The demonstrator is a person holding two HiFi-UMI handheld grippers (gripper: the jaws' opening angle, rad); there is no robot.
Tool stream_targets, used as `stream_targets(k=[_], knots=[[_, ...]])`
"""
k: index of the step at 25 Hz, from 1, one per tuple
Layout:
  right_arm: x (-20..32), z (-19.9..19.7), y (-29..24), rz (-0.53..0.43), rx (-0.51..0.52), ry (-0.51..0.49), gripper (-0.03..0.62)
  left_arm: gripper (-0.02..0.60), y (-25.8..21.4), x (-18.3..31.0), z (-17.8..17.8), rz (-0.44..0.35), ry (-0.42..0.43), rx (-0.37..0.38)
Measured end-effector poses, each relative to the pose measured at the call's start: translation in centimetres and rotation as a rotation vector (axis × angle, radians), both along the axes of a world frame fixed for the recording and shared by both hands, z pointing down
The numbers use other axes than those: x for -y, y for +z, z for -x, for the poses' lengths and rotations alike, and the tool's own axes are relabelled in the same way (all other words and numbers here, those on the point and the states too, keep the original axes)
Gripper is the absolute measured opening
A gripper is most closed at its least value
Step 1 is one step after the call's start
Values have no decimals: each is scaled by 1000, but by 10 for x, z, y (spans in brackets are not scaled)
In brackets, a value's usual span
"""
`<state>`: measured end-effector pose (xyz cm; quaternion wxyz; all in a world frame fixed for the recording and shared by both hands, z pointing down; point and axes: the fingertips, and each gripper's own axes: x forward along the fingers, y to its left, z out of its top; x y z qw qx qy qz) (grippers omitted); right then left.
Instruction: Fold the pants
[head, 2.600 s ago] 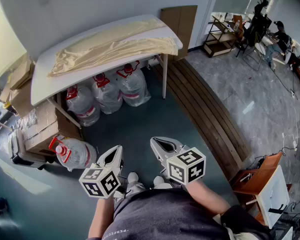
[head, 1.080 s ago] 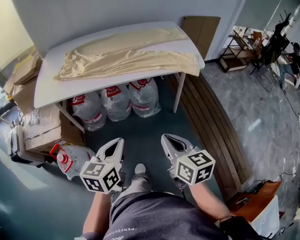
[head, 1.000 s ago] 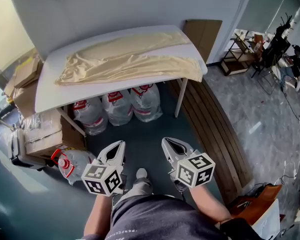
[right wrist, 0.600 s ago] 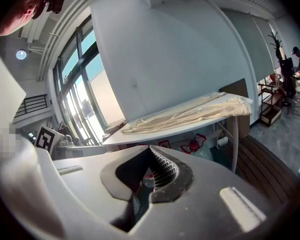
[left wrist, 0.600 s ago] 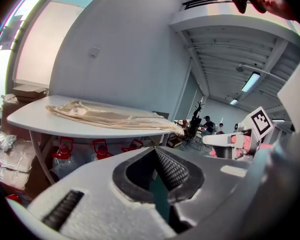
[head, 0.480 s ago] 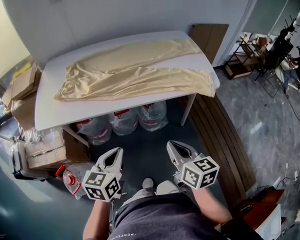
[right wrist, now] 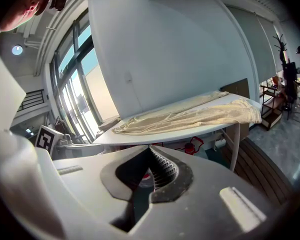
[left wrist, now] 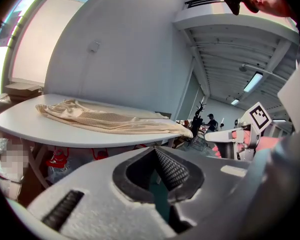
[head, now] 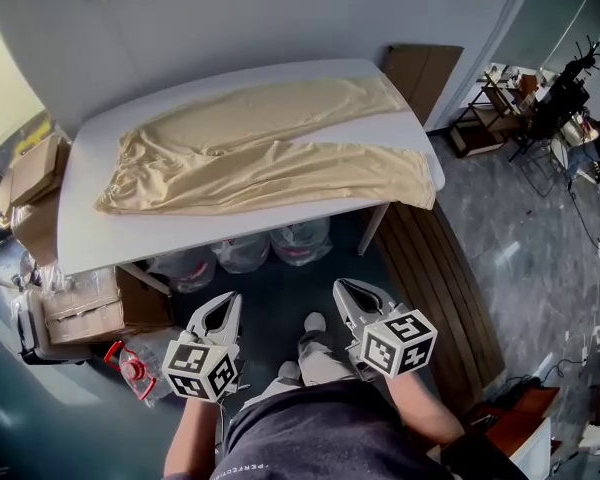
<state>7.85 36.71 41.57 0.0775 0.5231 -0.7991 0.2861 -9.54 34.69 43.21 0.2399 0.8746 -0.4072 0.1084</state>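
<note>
Pants (head: 270, 158) are lying spread out flat on the white desk (head: 90, 243), cream-coloured, with the bunched waist end sitting toward the left. The two legs are fanning out to the right in a shallow V. The far leg is running up to the back right corner, and the near leg is ending at the front right corner, where its hem is drooping a bit over the edge.

The left hand-held gripper (head: 224, 300) is sitting clenched with nothing in it; in its own view the jaw tips are meeting and only the floor is showing behind them. Same deal with the right hand-held gripper (head: 343, 286): pinched closed and empty. Both are hanging low in front of the person's body, side by side with a gap between them, pointing toward the desk but well apart from it, so neither is touching the fabric.

Under the desk, some big water jugs (head: 300, 240) with red caps are standing on the floor. Cardboard boxes (head: 35, 168) are stacking up off the left end, and a brown board (head: 422, 73) is leaning on the wall by the back right corner.
</note>
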Motion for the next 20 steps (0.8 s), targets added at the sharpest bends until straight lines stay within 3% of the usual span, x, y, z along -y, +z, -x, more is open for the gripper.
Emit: stream_targets(k=[16, 20], knots=[[105, -62, 13, 30, -19, -68, -3, 0, 8, 98, -61, 26, 1, 55], [125, -72, 20, 34, -19, -84, -3, 0, 8, 118, -76, 16, 0, 23]])
